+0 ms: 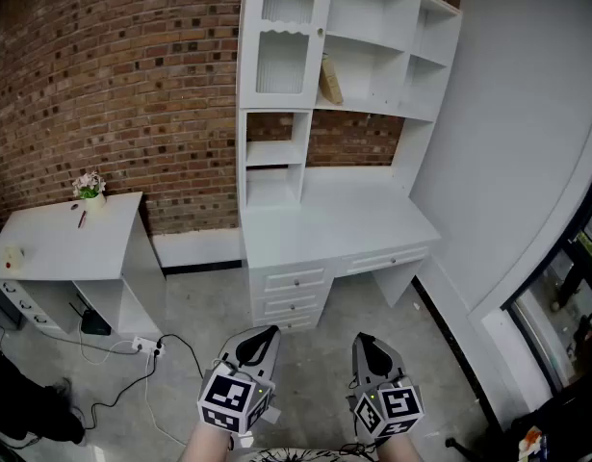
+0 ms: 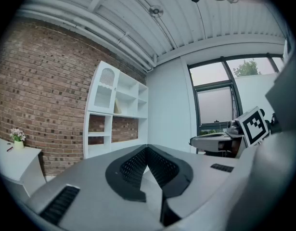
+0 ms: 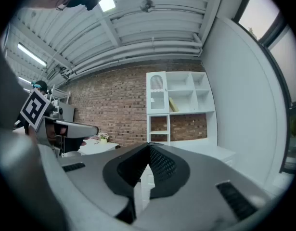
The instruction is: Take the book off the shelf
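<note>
A tan book [image 1: 329, 80] leans upright in the middle compartment of the white shelf unit [image 1: 373, 114] above the desk [image 1: 339, 221]. It also shows small in the left gripper view as the book [image 2: 117, 107] and in the right gripper view as the book [image 3: 173, 105]. My left gripper [image 1: 267, 332] and right gripper [image 1: 362, 339] are held side by side low in the head view, over the floor and well short of the desk. Both point level toward the shelf. The left gripper [image 2: 147, 148] is shut with nothing in it, and so is the right gripper [image 3: 149, 146].
A ribbed glass door [image 1: 284, 37] closes the shelf's left column. Drawers [image 1: 296, 292] sit under the desk. A small white table [image 1: 64, 243] with a flower pot [image 1: 90, 189] stands at left. A power strip and cables [image 1: 146, 346] lie on the floor. A grey wall [image 1: 527, 142] is at right.
</note>
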A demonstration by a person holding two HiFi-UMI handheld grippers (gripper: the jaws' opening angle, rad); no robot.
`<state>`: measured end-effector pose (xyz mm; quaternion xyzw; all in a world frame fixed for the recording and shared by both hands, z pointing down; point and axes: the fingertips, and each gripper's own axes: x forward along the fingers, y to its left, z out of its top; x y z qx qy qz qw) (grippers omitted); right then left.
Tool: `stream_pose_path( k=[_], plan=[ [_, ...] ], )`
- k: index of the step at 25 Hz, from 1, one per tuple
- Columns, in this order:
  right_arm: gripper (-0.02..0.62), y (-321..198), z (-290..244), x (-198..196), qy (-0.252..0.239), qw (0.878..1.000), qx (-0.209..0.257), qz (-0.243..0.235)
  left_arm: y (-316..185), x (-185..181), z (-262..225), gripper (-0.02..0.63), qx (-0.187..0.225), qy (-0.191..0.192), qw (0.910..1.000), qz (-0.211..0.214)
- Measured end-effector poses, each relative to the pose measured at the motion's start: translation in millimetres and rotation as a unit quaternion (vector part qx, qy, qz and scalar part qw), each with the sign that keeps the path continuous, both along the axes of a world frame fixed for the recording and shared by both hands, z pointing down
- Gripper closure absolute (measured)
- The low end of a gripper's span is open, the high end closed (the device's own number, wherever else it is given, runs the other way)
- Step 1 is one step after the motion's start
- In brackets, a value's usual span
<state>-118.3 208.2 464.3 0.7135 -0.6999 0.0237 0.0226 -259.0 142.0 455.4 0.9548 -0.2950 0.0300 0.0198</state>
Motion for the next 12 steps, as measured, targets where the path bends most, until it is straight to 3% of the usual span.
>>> stream_pose_path(
  k=[12],
  plan=[
    [0.592, -2.1, 1.8, 5.0, 0.015, 1.0, -0.009, 0.002, -0.3, 7.4, 0.1, 0.594, -0.001, -0.003, 1.0, 0.004]
  ],
)
